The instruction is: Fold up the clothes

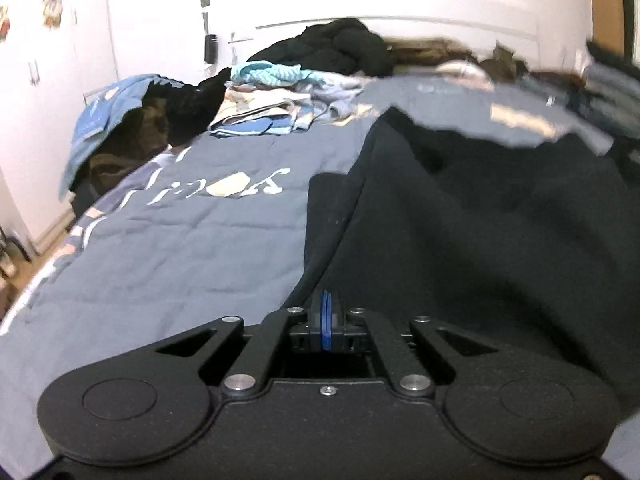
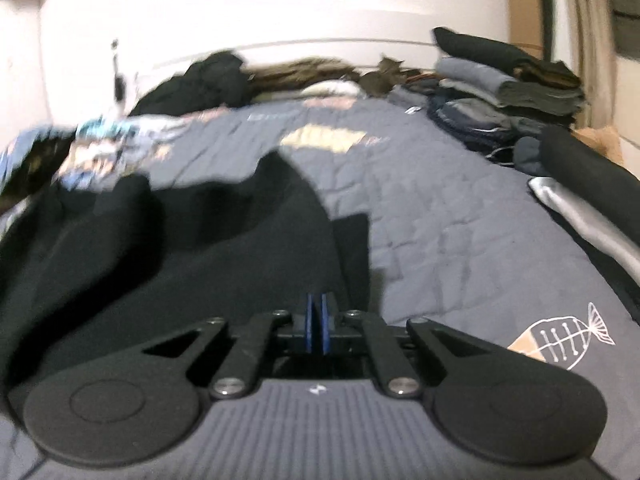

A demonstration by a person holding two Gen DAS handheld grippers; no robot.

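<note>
clearly the black garment [image 1: 480, 216] lies rumpled on the bedspread [image 1: 192, 240].

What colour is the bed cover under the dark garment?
Greyish blue bed cover, quilted, with white and beige fish prints; clearest in the right wrist view.

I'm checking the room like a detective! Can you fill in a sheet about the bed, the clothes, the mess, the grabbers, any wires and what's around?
Surface: blue-grey bedspread with a fish drawing.
Job's things: black garment spread on the bed.
Clutter: loose clothes pile at the far left; folded stack at the far right.
Grippers: left gripper and right gripper both shut, each at an edge of the garment; whether cloth is pinched cannot be told.
Cables: nothing seen.
Surroundings: white wall, white cupboard doors.
</note>
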